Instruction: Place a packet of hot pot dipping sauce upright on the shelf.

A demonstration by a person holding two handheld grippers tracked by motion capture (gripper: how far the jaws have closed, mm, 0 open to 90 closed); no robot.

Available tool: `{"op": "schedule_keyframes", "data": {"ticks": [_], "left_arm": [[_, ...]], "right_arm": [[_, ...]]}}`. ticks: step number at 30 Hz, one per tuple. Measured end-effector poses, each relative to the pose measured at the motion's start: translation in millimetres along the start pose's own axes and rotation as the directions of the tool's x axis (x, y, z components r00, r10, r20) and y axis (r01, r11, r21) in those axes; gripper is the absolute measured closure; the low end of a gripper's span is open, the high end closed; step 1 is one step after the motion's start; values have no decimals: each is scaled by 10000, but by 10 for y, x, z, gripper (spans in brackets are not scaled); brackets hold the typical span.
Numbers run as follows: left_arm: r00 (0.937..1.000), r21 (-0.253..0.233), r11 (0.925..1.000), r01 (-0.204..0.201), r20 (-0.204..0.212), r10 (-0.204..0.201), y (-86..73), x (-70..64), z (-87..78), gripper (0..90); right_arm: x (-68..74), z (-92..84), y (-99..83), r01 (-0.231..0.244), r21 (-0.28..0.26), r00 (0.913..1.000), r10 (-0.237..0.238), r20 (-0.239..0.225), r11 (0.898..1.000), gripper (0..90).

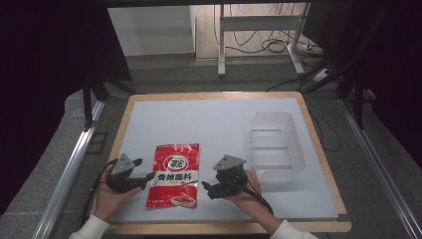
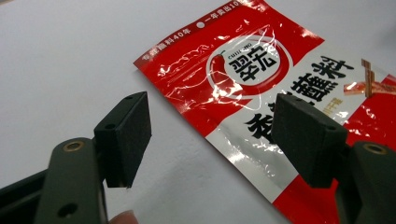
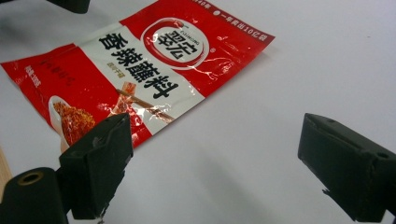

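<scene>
Red sachet flat on mat | left tool open beside | right tool open beside

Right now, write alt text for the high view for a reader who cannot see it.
A red seasoning packet lies flat on a white table, between two hand-held grippers with open jaws: the left gripper at its left edge, the right gripper at its right. A clear plastic container stands to the right.

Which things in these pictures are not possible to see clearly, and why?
- Red sachet: its small print is too small in the high view; the frame edges cut it off in both gripper views.
- Clear plastic box: its inside is hard to read in the high view, because the walls are see-through against the white mat.
</scene>
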State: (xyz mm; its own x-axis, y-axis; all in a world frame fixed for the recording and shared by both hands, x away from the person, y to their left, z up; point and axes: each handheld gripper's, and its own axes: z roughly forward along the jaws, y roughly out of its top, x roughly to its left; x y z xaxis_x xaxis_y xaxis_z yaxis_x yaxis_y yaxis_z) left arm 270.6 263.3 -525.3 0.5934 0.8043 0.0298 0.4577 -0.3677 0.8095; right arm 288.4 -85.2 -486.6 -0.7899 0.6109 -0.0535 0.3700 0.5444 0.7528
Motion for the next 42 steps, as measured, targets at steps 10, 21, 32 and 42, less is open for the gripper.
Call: {"op": "schedule_keyframes", "data": {"ticks": [10,21,32,42], "left_arm": [[9997,-19,10000,-81,215,81,-23,-47,-24,286],[9998,-87,10000,-1,215,3,-63,-28,-59,286],[9997,-9,10000,34,234,-34,-74,-32,-66,285],[9995,-99,9999,80,321,-77,-53,-12,-56,285]], "right_arm": [[-30,-133,91,279,-209,9996,-278,82,9994,143],[58,-152,331,1103,-35,9933,-1104,-347,9939,144],[-21,-126,397,830,13,9941,-827,-708,9965,159],[-132,-42,641,877,345,9923,-843,-913,9955,154]]}}
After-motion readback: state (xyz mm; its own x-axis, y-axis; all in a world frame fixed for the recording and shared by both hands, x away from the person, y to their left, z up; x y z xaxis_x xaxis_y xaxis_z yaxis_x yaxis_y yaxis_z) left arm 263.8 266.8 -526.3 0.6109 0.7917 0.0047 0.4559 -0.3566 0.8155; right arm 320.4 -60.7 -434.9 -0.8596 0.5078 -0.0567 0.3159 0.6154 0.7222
